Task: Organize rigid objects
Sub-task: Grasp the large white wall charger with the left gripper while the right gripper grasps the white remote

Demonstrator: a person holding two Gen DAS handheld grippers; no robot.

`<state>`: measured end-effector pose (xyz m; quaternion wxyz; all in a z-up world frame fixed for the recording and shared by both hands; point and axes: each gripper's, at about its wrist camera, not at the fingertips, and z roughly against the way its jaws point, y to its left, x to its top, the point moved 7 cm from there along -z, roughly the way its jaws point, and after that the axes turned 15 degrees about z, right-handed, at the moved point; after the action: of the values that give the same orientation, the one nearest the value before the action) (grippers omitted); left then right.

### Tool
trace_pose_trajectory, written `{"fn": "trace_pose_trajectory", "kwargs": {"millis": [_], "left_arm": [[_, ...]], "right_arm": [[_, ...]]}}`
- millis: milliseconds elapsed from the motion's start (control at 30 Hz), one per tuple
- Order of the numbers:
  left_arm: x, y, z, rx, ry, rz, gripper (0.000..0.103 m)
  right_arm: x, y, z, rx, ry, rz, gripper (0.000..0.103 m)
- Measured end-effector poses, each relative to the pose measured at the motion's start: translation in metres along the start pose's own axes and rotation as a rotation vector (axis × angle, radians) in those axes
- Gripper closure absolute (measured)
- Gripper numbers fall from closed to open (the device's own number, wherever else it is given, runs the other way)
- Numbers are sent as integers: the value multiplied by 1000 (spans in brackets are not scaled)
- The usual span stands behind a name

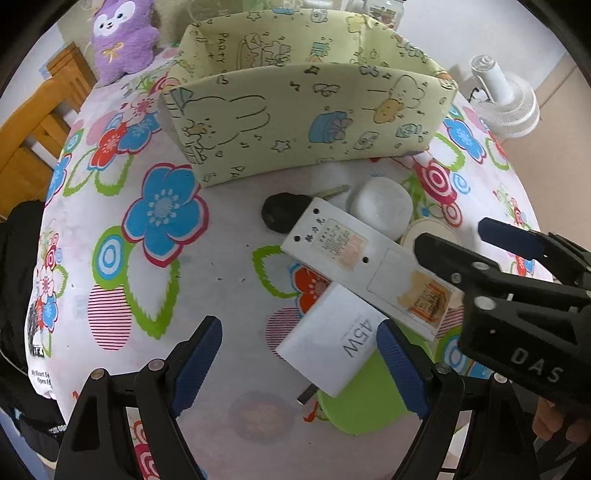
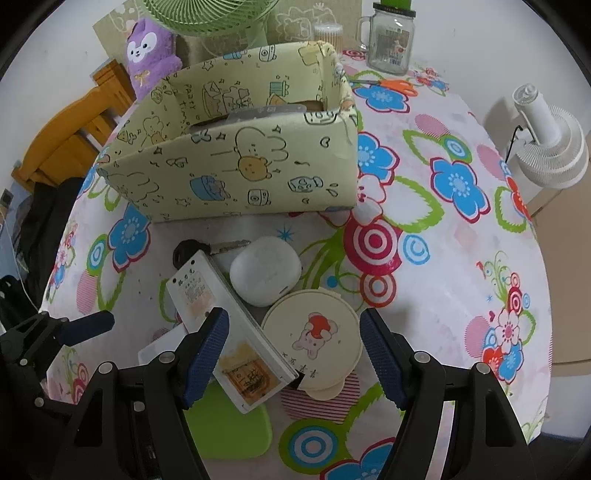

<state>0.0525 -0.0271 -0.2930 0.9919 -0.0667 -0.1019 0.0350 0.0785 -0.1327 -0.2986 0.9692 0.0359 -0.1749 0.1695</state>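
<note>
A pile of small items lies on the flowered tablecloth in front of a pale green patterned box (image 1: pixel 306 122). It holds a long white remote-like device (image 1: pixel 365 269), a white "45W" charger (image 1: pixel 332 343), a black key (image 1: pixel 284 212), a white earbud case (image 2: pixel 264 271), a round cream compact (image 2: pixel 314 332) and a flat green piece (image 2: pixel 229 428). My left gripper (image 1: pixel 301 365) hangs open over the charger without touching it. My right gripper (image 2: pixel 295 358) is open above the compact and the device's near end; its left pad (image 2: pixel 207 358) overlaps the device.
A purple plush (image 1: pixel 122 37) and a wooden chair (image 1: pixel 37 129) stand at the back left. A white fan (image 2: pixel 546 147) sits off the table's right edge, a glass jar (image 2: pixel 391 40) and green fan (image 2: pixel 210 18) behind the box. Something grey (image 2: pixel 266 110) lies inside the box.
</note>
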Motion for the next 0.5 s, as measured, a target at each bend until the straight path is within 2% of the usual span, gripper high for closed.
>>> {"fn": "trace_pose_trajectory", "kwargs": {"millis": [167,267,500], "left_arm": [[-6,-5,-5,-8,18,-24,18],[-7,-6,-9,-21,32,-25,20],[-10,-9,-16,-69,76,-17,35]], "right_arm": [[-3,4,-4,10,18,12,26],[-5,7,-5,12,24,18,23],[-10,8,-9,13,42,15,18]]}}
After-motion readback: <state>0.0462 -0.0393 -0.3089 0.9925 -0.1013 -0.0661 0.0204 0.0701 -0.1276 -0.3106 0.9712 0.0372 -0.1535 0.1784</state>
